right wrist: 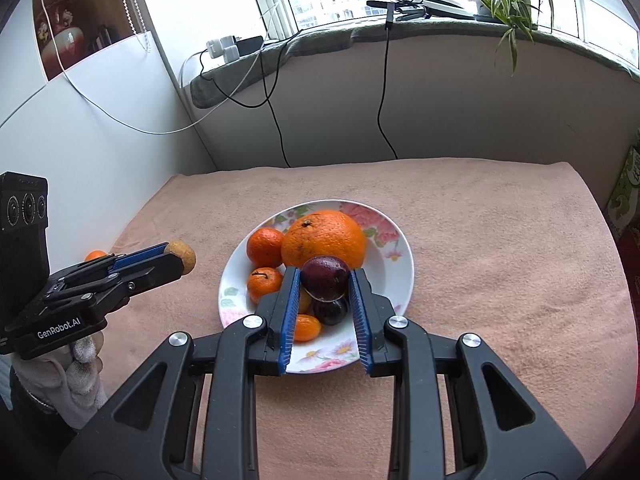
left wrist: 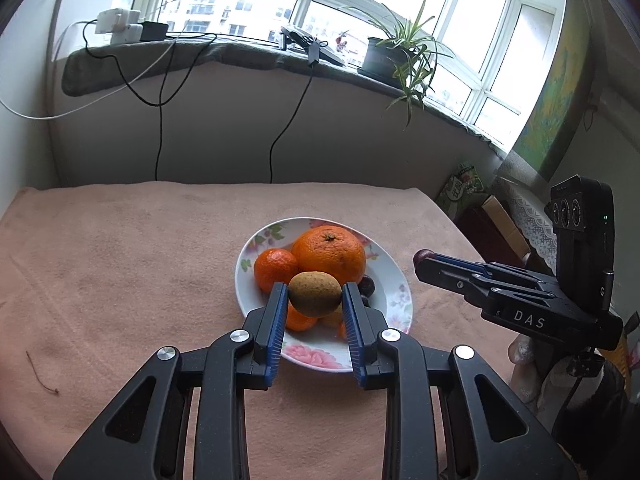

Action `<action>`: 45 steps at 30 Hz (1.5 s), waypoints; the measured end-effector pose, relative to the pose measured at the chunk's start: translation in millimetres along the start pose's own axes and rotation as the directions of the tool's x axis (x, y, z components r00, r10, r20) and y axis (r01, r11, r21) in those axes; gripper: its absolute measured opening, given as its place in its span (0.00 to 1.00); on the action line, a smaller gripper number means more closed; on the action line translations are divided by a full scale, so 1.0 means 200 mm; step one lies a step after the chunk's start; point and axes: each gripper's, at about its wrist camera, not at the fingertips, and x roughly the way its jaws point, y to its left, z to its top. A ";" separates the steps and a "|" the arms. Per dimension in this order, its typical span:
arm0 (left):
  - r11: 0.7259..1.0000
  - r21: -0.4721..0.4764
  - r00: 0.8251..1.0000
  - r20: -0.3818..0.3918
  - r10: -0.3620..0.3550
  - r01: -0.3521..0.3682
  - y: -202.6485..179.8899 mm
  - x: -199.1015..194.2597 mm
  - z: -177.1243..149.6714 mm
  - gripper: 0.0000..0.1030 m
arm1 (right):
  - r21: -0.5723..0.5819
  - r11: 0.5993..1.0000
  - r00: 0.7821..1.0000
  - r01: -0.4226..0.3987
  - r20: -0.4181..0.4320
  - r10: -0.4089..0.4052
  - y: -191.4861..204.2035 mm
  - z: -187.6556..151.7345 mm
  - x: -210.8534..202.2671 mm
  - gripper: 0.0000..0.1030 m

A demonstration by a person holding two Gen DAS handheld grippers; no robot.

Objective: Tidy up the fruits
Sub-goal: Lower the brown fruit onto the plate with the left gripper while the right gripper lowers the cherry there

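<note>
The left gripper holds a kiwi between its fingers, the right gripper a plum, both above the plate. Round fruits may slip and roll off.

Fruit half-hidden behind held fruit and gripper fingers

In the left wrist view the kiwi covers most of a tangerine at 6 o'clock beneath it; a dark fruit peeks at 3 o'clock. In the right wrist view the plum hides another dark fruit; one small orange fruit sits mostly behind the left gripper.
</note>
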 end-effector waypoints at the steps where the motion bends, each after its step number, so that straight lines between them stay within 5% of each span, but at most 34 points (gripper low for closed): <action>1: 1.000 0.000 1.000 -0.005 -0.001 0.001 0.00 0.01 0.00 0.25 | 0.007 1.000 1.000 0.001 -0.003 -0.001 -0.02 0.00 0.00 0.26; 45: 0.999 0.044 0.995 -0.096 -0.011 0.015 -0.09 0.21 -0.01 0.26 | 0.035 0.999 0.997 0.020 -0.081 -0.017 -0.17 0.00 0.24 0.26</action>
